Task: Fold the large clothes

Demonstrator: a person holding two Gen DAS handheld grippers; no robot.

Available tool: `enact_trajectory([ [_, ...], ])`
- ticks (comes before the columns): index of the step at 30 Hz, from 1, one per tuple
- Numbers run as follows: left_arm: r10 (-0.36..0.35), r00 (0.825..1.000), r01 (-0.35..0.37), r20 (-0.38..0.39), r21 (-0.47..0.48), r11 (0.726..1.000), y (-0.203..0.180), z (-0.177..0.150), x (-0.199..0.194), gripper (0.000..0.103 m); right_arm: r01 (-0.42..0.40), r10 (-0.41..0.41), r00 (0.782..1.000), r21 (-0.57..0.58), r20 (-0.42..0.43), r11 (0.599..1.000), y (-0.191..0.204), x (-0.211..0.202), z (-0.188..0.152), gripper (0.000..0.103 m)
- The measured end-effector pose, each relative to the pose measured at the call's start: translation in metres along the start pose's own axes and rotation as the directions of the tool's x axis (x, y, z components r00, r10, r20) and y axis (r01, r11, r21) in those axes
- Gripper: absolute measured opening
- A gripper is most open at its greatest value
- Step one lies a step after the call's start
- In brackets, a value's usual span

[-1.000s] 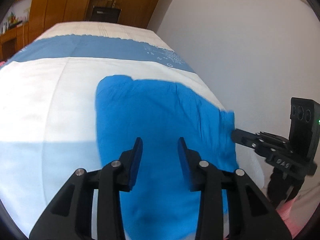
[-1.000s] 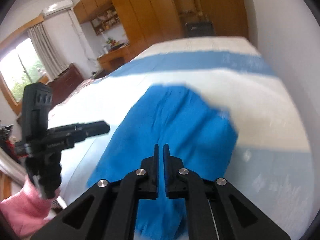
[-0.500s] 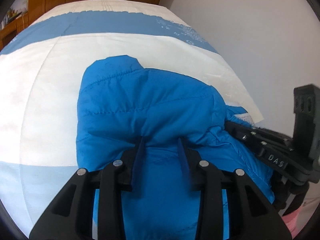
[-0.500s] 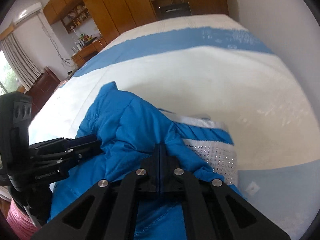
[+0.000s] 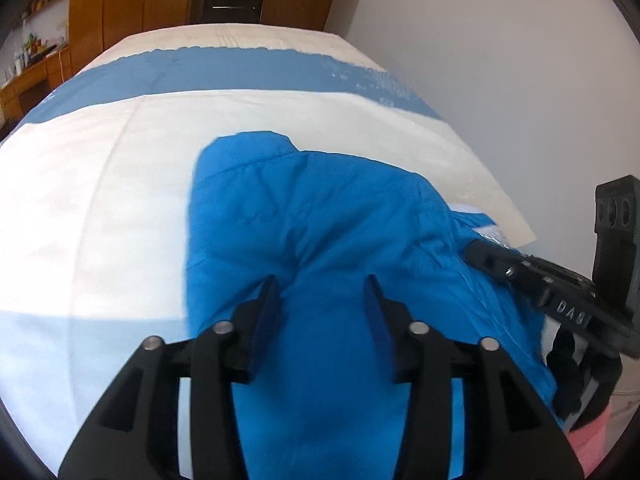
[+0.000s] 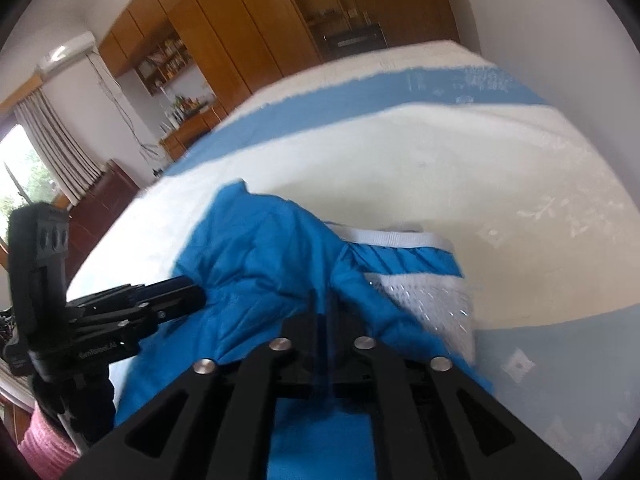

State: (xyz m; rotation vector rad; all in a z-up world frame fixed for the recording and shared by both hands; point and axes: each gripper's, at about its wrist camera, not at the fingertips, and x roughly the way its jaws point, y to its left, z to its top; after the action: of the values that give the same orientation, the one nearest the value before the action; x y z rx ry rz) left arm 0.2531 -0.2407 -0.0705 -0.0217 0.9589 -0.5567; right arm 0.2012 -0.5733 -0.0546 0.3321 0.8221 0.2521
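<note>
Both tongs were opening, left tongs (image 5: 320,304) and right tongs (image 6: 322,312), releasing the blue jacket (image 5: 312,220) near the bed's (image 5: 120,184) edge; letting go together would keep the fold square.

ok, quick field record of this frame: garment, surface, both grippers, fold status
garment: blue jacket, quilted, bunched, white mesh lining showing on its right side
surface: bed, white cover with blue bands
left gripper: jaws opening, apart, blue fabric lies between them, pads not pressing it
right gripper: jaws opening, narrow gap, blurred; fabric lies at the tips, grip cannot be told
fold status: upper layer laid over the lower one, edges uneven, not yet smoothed
background: wooden wardrobes, plain wall
</note>
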Motion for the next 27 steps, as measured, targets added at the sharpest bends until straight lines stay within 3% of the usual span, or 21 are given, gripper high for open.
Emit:
enact_trajectory([
  [7, 0.064, 0.996, -0.062, 0.059, -0.034, 0.998, 0.028, -0.035, -0.057, 0.056, 0.032, -0.029, 0.998, -0.076, 0.047, 0.997, 0.020, -0.053, -0.017, 0.054],
  [9, 0.072, 0.996, -0.071, 0.056, -0.034, 0.997, 0.030, -0.042, -0.063, 0.064, 0.045, -0.042, 0.998, -0.069, 0.038, 0.997, 0.020, -0.058, -0.023, 0.058],
  [13, 0.052, 0.998, -0.051, 0.031, -0.028, 0.998, 0.033, -0.061, -0.068, 0.064, 0.016, -0.016, 1.000, 0.005, -0.009, 1.000, 0.006, -0.060, -0.032, 0.070],
  [19, 0.016, 1.000, -0.015, 0.013, -0.029, 0.999, 0.033, -0.070, -0.067, 0.065, -0.002, 0.005, 0.999, 0.041, -0.053, 0.999, -0.005, -0.059, -0.042, 0.080],
  [27, -0.004, 1.000, 0.004, -0.004, -0.015, 1.000, 0.034, -0.071, -0.058, 0.069, -0.099, 0.113, 0.987, 0.129, -0.112, 0.987, -0.028, -0.045, -0.051, 0.084],
])
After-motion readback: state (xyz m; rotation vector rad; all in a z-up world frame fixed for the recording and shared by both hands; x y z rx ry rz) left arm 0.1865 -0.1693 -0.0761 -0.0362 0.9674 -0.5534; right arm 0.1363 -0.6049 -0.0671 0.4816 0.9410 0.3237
